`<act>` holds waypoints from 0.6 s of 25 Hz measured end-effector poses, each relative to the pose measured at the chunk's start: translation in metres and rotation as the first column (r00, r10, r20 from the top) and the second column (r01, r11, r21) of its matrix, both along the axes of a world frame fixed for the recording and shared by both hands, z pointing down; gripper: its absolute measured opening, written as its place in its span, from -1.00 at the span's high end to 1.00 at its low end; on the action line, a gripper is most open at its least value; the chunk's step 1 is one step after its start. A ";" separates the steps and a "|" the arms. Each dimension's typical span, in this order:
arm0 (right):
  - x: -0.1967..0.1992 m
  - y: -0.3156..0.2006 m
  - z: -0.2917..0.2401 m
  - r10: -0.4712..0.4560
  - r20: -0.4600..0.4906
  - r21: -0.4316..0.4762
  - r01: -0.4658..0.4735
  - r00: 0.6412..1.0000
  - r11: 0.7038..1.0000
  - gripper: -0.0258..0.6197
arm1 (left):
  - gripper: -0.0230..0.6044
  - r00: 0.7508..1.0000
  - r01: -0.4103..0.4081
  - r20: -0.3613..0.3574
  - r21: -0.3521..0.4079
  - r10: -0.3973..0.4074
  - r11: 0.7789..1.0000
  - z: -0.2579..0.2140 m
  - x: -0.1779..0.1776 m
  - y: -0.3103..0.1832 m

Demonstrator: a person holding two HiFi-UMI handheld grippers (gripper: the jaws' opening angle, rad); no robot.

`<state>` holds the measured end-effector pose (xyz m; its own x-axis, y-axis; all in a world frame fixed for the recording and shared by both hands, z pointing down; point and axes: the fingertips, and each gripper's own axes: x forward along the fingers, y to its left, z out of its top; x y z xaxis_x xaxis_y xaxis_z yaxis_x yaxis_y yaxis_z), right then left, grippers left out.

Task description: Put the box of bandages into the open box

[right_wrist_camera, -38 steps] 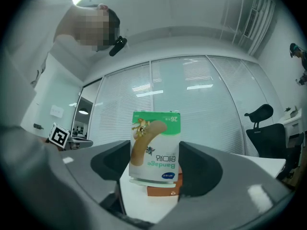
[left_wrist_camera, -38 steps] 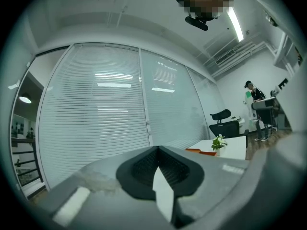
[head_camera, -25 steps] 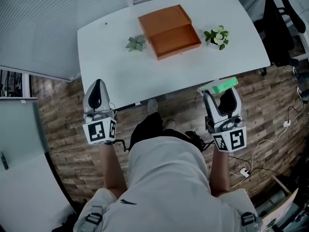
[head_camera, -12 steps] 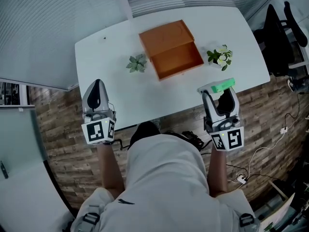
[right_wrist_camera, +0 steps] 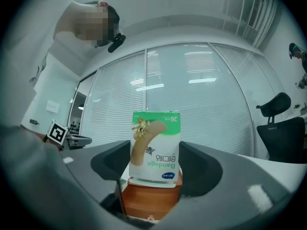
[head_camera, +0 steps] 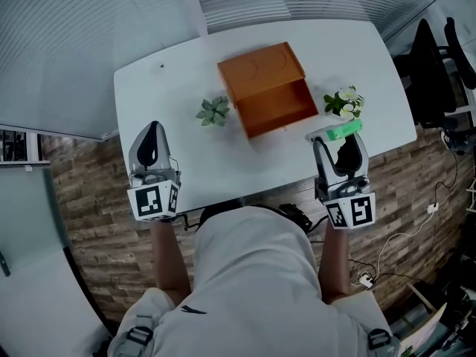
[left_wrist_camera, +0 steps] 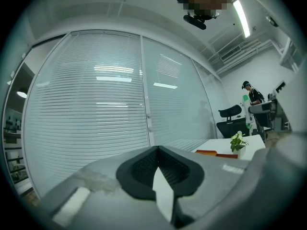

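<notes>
Right gripper view: I find the right gripper (head_camera: 341, 143) clamped on the bandage box (right_wrist_camera: 154, 147) over the desk's (head_camera: 163, 110) near edge, left gripper (head_camera: 152, 136) closed and empty; carrying step, next I judge it goes over the open box (head_camera: 277, 104) and lets go.

White table (head_camera: 171, 103) — green plant (head_camera: 214, 111) left, flowering plant (head_camera: 343, 103) right — black chair (head_camera: 439, 73) beside.

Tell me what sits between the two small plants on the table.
The open orange box, between the green plant and the flowering plant, as the head view shows.
</notes>
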<state>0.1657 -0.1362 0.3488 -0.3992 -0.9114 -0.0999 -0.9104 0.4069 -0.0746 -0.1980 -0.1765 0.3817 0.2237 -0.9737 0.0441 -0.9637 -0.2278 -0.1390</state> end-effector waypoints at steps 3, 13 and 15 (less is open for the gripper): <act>0.003 -0.008 0.004 -0.004 -0.003 -0.010 0.004 1.000 1.000 -0.06 | 0.91 1.000 -0.002 0.011 -0.006 0.002 1.000 0.002 0.005 -0.004; -0.006 -0.045 0.024 -0.036 -0.199 -0.023 0.032 0.979 0.999 -0.06 | 0.91 1.000 0.013 0.023 -0.018 -0.012 1.000 0.005 0.000 -0.002; -0.015 -0.057 0.041 -0.050 -0.398 -0.047 0.034 0.916 0.998 -0.06 | 0.91 1.000 0.015 0.024 -0.017 -0.015 1.000 0.006 -0.005 -0.002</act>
<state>0.1505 -0.1935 0.3897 -0.4367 -0.8929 0.1102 -0.8501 0.4496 0.2743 -0.2026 -0.1787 0.3875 0.2078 -0.9759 0.0661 -0.9635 -0.2159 -0.1586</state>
